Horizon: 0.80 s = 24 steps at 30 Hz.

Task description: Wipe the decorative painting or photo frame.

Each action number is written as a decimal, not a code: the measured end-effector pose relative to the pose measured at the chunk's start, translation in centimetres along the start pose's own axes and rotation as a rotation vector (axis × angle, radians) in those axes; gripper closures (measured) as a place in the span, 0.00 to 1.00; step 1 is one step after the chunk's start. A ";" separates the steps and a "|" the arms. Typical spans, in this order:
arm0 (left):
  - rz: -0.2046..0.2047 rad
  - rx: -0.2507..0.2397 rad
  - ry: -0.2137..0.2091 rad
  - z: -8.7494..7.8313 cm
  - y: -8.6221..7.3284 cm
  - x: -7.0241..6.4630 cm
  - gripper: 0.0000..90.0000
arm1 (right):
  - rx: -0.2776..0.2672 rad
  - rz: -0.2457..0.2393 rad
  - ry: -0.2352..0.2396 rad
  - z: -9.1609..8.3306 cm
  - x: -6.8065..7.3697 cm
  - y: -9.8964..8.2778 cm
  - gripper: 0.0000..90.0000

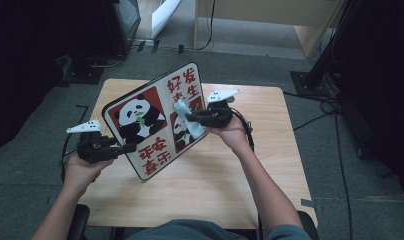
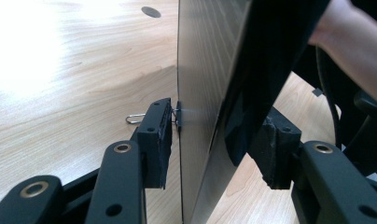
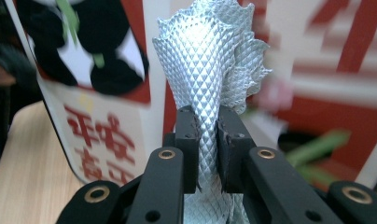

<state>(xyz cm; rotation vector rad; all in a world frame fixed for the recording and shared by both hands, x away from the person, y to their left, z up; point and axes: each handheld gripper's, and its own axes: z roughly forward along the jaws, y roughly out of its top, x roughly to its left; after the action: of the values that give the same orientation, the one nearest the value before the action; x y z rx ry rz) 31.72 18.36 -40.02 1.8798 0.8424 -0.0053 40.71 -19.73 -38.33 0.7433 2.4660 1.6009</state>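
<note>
A board (image 1: 150, 120) printed with pandas and red characters stands tilted on its lower corner over the wooden table (image 1: 230, 185). My left gripper (image 1: 127, 147) sits at its left edge. In the left gripper view the board's edge (image 2: 205, 70) runs between the jaws, and both pads (image 2: 156, 135) stand off it with a gap on each side. A small metal clip (image 2: 178, 116) sits on that edge. My right gripper (image 1: 190, 117) is shut on a silvery textured cloth (image 1: 182, 107), held against the board's printed face. The cloth (image 3: 205, 60) rises between the pinched jaws (image 3: 207, 140) in front of the board (image 3: 107, 126).
The table's front half lies bare under the forearms. Cables (image 1: 320, 107) trail over the grey floor at the right. Dark stands (image 1: 85, 70) and a wooden desk (image 1: 270, 20) sit beyond the table's far edge.
</note>
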 end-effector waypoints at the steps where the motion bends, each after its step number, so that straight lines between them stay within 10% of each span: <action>1: 0.003 0.001 -0.001 0.0 0.0 0.0 0.58 | -0.004 -0.004 -0.001 -0.1 0.1 0.7 0.90; 14: 0.012 0.014 -0.022 0.2 0.4 0.1 0.67 | -0.044 -0.113 -0.012 -0.6 1.5 8.7 0.90; 24: 0.007 -0.001 -0.044 0.0 0.5 0.2 0.74 | -0.012 -0.130 -0.007 0.5 1.9 9.7 0.90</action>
<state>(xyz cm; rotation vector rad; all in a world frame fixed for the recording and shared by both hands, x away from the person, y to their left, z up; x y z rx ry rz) 32.10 18.37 -39.67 1.8753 0.8059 -0.0417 42.55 -15.28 -29.68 0.5731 2.4421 1.5627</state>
